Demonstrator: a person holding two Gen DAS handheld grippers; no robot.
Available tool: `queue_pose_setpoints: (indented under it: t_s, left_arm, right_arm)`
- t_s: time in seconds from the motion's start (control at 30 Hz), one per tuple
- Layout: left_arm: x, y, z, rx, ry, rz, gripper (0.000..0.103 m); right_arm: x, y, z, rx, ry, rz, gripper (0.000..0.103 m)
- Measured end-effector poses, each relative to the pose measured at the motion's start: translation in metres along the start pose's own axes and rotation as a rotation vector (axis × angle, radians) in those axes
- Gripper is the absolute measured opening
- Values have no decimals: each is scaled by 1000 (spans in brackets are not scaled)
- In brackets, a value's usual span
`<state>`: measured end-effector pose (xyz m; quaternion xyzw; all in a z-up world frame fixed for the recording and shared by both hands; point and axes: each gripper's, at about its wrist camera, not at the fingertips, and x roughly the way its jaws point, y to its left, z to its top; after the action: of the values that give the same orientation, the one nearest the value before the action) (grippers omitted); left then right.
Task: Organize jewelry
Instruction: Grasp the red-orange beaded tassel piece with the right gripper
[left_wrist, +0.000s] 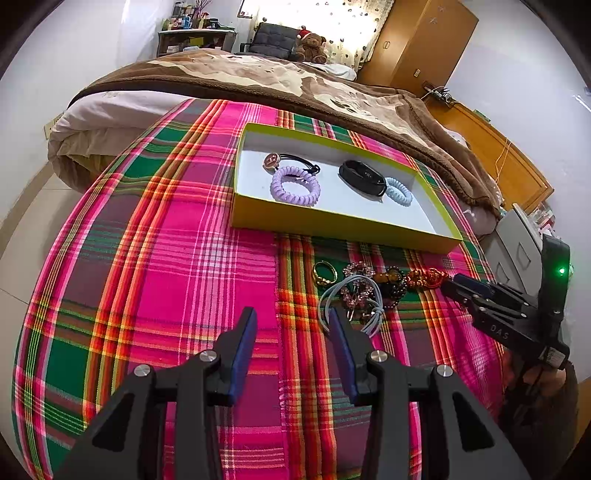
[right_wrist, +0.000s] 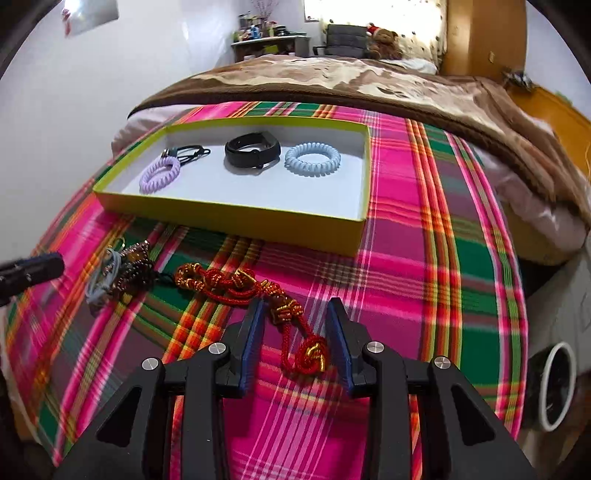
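1. The right gripper (right_wrist: 295, 328), jaws wide and holding nothing, straddles the red knotted cord (right_wrist: 258, 291) near the yellow tray (right_wrist: 229, 218); I would close on the knot
2. The left gripper (left_wrist: 291, 332) is spread, empty
3. The tray holds four pieces: two coil ties, one black band (right_wrist: 251, 151), one charm tie

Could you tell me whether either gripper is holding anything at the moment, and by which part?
Nothing is held. The right gripper is open around the red knotted cord; the left gripper is open too.
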<state>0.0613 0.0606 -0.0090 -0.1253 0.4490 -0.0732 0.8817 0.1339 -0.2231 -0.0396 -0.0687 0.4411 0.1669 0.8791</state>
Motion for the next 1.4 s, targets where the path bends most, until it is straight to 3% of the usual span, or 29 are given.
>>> queue_pose_setpoints:
  t_s: [0.17, 0.23, 0.3, 0.43, 0.8, 1.07, 1.23, 1.4]
  left_arm:
    - [0, -3, 0, 3, 3, 16, 42]
    - [0, -5, 0, 5, 3, 17, 42]
    - [1, -8, 0, 9, 4, 16, 42]
    - [2, -13, -1, 21, 8, 20, 42]
    - [12, -38, -4, 120, 27, 6, 42]
    - [28, -73, -8, 268, 34, 52, 42]
    - [39, -80, -8, 294, 50, 74, 42]
    - [42, -85, -9, 323, 46, 99, 33]
  right_arm:
    - [-2, -2, -2, 32, -6, 7, 36]
    - [-3, -3, -4, 38, -12, -7, 23]
    - [-4, -4, -5, 47, -14, -5, 17]
    - [-9, -7, -7, 68, -25, 14, 13]
    - [-43, -20, -22, 202, -132, 36, 12]
    - [-48, -18, -28, 221, -136, 55, 12]
    - [-46, -17, -29, 223, -129, 60, 12]
    - [-46, -20, -30, 234, -134, 71, 12]
